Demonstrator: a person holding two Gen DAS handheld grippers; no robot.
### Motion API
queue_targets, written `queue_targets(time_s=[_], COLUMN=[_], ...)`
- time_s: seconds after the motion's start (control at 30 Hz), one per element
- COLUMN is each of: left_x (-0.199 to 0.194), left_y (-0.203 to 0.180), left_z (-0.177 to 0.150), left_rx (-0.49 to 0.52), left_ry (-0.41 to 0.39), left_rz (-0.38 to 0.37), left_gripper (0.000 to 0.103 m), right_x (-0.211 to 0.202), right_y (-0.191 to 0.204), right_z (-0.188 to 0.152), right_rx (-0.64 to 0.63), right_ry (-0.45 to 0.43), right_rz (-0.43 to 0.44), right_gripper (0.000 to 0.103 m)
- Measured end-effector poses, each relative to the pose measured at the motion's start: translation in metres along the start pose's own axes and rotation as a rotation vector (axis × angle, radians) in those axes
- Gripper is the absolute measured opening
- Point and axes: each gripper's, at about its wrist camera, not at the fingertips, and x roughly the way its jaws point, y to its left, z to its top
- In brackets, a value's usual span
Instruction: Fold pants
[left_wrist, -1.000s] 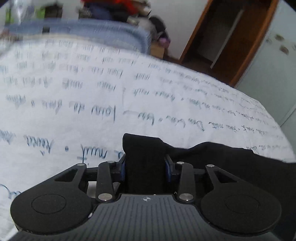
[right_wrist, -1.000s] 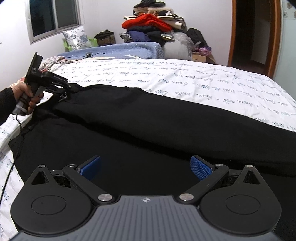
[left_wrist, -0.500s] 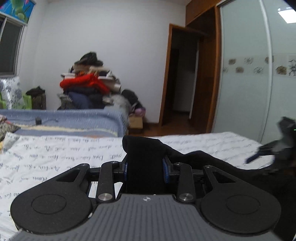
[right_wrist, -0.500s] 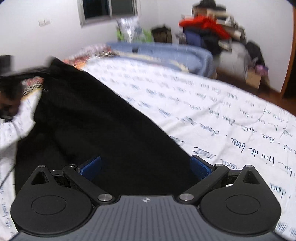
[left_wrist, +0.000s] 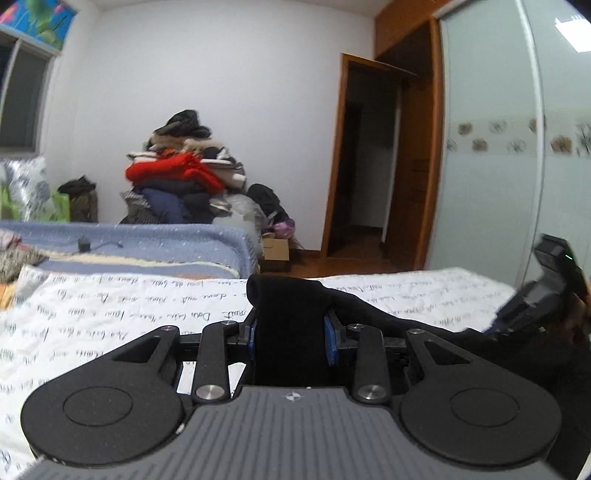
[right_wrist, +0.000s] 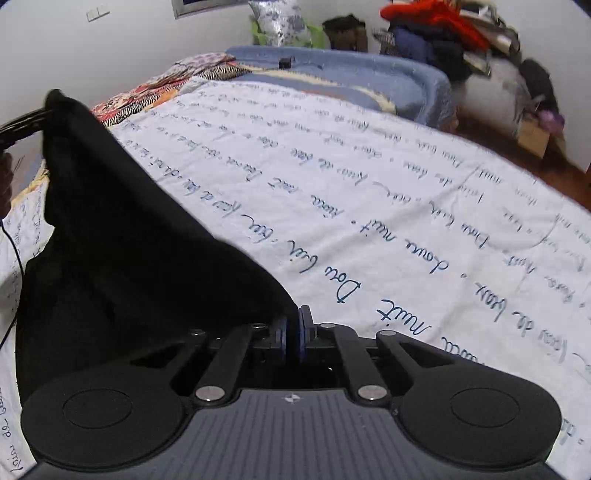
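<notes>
The black pants (right_wrist: 122, 236) hang stretched between my two grippers above the bed. My left gripper (left_wrist: 291, 338) is shut on a thick bunch of the black pants (left_wrist: 291, 314), lifted and level with the room. My right gripper (right_wrist: 293, 338) is shut, its blue pads pressed together on the pants' edge. In the left wrist view the right gripper (left_wrist: 532, 302) shows at the far right, blurred. In the right wrist view the left gripper (right_wrist: 22, 125) holds the far corner at the upper left.
The bed has a white sheet with blue handwriting print (right_wrist: 369, 192). A blue blanket (left_wrist: 147, 243) lies at its far end. A heap of clothes (left_wrist: 184, 184) is piled against the back wall. An open doorway (left_wrist: 365, 162) and a sliding wardrobe (left_wrist: 491, 147) stand to the right.
My right gripper went from open to shut on the pants' edge. Both grippers lifted the pants off the bed; the left view tilted up from the sheet to the room.
</notes>
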Motion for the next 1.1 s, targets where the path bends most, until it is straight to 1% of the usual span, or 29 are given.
queue_targets(time_s=[0.07,0.13,0.2,0.23,0.27,0.3,0.33,0.37,0.43,0.47,0.53,0.6,0.63,0.67,0.73,0.8,0.87,0.93,1.0,1.1], left_x=[-0.012,-0.030,-0.052,-0.062,-0.070,-0.075,-0.077,-0.076,-0.076,-0.079,-0.089,-0.107,-0.116,-0.126,-0.141,-0.150,-0.151,-0.147,-0.141,-0.126], left_y=[0.005,0.011,0.019,0.024,0.029,0.035,0.042,0.047,0.052,0.054,0.057,0.061,0.061,0.063,0.067,0.063,0.052,0.039,0.033,0.036], left_z=[0.000,-0.002,-0.010,-0.017,-0.028,-0.040,-0.057,-0.074,-0.101,-0.108,-0.114,-0.113,-0.112,-0.114,-0.117,-0.124,-0.131,-0.139,-0.145,-0.152], left_rx=[-0.043,-0.102,-0.185,-0.236,-0.298,-0.370,-0.442,-0.498,-0.579,-0.605,-0.645,-0.675,-0.692,-0.720,-0.814,-0.928,-1.021,-1.091,-1.141,-1.185], left_ry=[-0.012,-0.022,-0.017,-0.002,0.024,0.061,0.115,0.174,0.287,0.328,0.365,0.369,0.352,0.333,0.294,0.261,0.251,0.266,0.260,0.276], left_rz=[-0.006,-0.022,-0.046,-0.057,-0.061,-0.073,-0.084,-0.071,-0.024,-0.012,0.009,0.016,0.018,0.017,0.008,-0.030,-0.056,-0.073,-0.050,0.034], left_gripper=[0.036,0.036,0.036,0.037,0.039,0.044,0.049,0.051,0.054,0.055,0.066,0.075,0.080,0.082,0.083,0.083,0.083,0.082,0.082,0.080], right_x=[-0.024,-0.058,-0.086,-0.096,-0.102,-0.100,-0.097,-0.087,-0.064,-0.054,-0.044,-0.048,-0.051,-0.055,-0.062,-0.066,-0.065,-0.065,-0.067,-0.072], right_y=[0.014,0.039,0.070,0.087,0.104,0.116,0.128,0.136,0.141,0.140,0.139,0.141,0.140,0.139,0.136,0.132,0.133,0.134,0.132,0.130], right_z=[-0.002,-0.009,-0.024,-0.036,-0.052,-0.063,-0.081,-0.097,-0.122,-0.128,-0.133,-0.131,-0.128,-0.125,-0.122,-0.120,-0.116,-0.114,-0.111,-0.106], right_rx=[-0.016,-0.046,-0.072,-0.091,-0.091,-0.078,-0.068,-0.057,0.007,0.029,0.056,0.074,0.079,0.089,0.113,0.132,0.126,0.122,0.126,0.127], right_ry=[-0.042,-0.098,-0.131,-0.134,-0.124,-0.107,-0.084,-0.060,-0.011,0.001,-0.003,-0.024,-0.039,-0.054,-0.085,-0.103,-0.109,-0.112,-0.122,-0.139], right_rz=[-0.015,-0.029,-0.016,-0.003,0.021,0.045,0.063,0.065,0.059,0.057,0.050,0.048,0.046,0.050,0.057,0.069,0.063,0.066,0.073,0.076], right_gripper=[0.006,0.006,0.006,0.006,0.006,0.006,0.006,0.006,0.006,0.006,0.006,0.006,0.006,0.006,0.006,0.006,0.006,0.006,0.006,0.006])
